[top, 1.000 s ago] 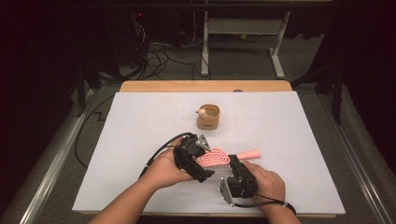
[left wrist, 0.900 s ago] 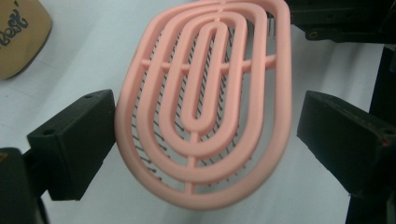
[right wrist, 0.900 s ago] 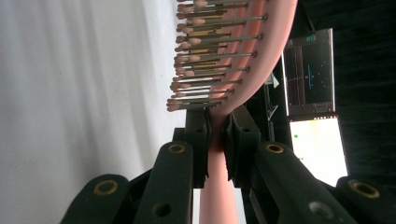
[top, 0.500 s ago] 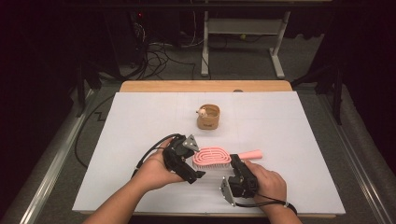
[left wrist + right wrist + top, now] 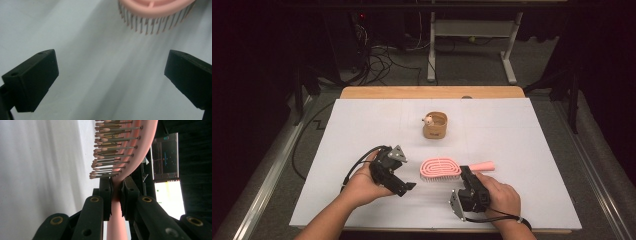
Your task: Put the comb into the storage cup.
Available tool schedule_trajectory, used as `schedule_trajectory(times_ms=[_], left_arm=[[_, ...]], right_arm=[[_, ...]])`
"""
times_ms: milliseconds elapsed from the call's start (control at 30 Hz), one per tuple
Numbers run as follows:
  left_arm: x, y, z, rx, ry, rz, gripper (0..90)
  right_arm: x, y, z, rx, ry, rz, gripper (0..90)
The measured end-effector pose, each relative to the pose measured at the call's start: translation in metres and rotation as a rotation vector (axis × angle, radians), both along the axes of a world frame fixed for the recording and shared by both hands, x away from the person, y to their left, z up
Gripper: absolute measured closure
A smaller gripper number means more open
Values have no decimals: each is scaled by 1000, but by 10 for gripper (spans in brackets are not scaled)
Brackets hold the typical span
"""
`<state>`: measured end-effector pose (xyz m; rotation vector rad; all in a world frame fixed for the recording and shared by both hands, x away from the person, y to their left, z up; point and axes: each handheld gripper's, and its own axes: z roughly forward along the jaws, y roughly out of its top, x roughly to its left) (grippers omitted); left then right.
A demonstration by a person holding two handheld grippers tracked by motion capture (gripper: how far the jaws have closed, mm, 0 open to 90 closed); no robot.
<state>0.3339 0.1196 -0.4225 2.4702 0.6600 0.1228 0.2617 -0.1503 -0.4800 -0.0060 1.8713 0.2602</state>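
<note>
Hairbrush (image 5: 440, 167) lies across the table, bristles down, handle toward the right gripper (image 5: 467, 186), which clamps its neck. Left gripper (image 5: 399, 182), jaws just opened wide and empty, sits just beside the brush head.

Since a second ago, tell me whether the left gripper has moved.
Yes. The left gripper has drawn left, away from the pink brush, its jaws just opening, nothing between them.

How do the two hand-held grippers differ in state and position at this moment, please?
The left hand-held gripper has its jaws wide open with nothing between them, while the right hand-held gripper is shut on the pink hairbrush at its neck. The left one sits apart from the brush's head; the right one touches the brush. Both are black, each held in a hand over the white table.
</note>
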Motion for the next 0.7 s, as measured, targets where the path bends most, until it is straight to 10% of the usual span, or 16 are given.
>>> schedule_trajectory(times_ms=[300,700], left_arm=[[4,23,-9,24,-2,51,0],[5,44,-14,-73,-22,125,0]], right_arm=[[-6,-13,-2,-21,4,-42,823],[-7,-16,-3,-9,20,-58,823]])
